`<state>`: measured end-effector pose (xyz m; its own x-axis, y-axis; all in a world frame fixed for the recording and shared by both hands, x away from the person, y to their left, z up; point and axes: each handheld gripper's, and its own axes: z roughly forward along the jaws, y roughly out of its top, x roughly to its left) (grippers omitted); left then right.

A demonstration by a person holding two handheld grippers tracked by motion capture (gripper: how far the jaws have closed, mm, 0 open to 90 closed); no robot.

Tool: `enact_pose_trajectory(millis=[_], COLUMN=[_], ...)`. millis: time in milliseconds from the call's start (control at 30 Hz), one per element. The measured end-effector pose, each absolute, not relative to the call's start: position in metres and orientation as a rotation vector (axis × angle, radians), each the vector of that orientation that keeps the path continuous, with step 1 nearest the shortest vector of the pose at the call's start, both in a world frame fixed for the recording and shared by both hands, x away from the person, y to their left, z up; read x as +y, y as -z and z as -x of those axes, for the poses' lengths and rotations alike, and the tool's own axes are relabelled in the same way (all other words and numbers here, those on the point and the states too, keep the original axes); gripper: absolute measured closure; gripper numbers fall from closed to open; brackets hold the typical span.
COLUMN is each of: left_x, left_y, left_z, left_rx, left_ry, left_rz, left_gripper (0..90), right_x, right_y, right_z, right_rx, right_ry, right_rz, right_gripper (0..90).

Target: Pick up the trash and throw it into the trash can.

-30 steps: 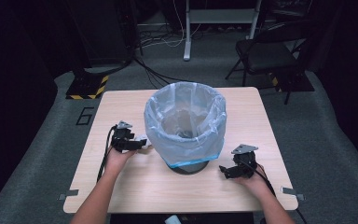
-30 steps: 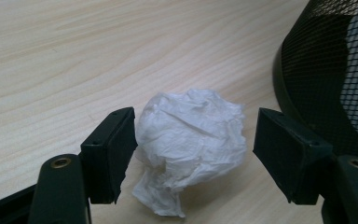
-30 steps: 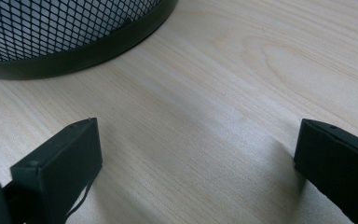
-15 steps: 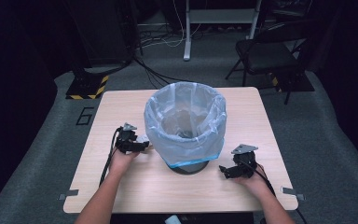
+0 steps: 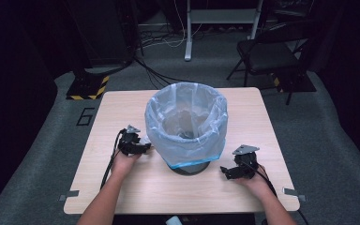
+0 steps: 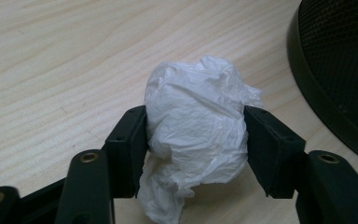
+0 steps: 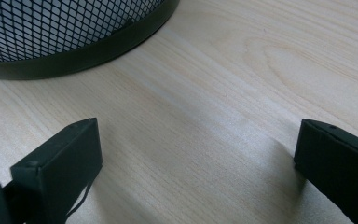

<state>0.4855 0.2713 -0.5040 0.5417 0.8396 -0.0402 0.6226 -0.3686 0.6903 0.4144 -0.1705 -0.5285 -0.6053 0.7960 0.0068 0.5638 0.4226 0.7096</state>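
Bin at table centre, a gripper on either side.

Wire bin [image 5: 187,165] stands on the table [image 5: 122,112] about mid-width, slightly toward the person's edge; a bag liner [image 5: 186,123] sits in it, folded over the rim and hanging down the outside. Left gripper [image 5: 143,149] lies left of the bin, tips just beside the liner, with a crumpled wad of plastic [image 6: 198,126] pinched between its jaws; bin base at right of that wad in the left gripper view. Right gripper [image 5: 225,171] rests on the table right of the bin, nearer the person, jaws spread over bare tabletop, bin base ahead. Chair [image 5: 267,51] on the floor behind the table, to the right.
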Motion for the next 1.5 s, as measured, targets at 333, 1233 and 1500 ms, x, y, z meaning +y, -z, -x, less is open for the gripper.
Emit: enact_pose_trajectory(millis=[333, 1233, 1500], left_x=[0.276, 0.308, 0.313], left_y=[0.496, 0.446, 0.421], left_z=[-0.479, -0.454, -0.445], left_rx=[1.153, 1.12, 1.091], left_ry=[-0.434, -0.408, -0.42], left_rz=[-2.118, -2.047, -2.043], left_gripper=[48.2, 53.3, 53.6], right_x=[-0.171, -0.171, -0.171], right_y=[0.529, 0.529, 0.529], right_z=[-0.415, -0.415, -0.415], right_rx=[2.355, 2.354, 2.354], right_ry=[-0.985, -0.984, -0.985], right_rz=[-1.155, -1.156, -1.156], right_gripper=[0.0, 0.0, 0.0])
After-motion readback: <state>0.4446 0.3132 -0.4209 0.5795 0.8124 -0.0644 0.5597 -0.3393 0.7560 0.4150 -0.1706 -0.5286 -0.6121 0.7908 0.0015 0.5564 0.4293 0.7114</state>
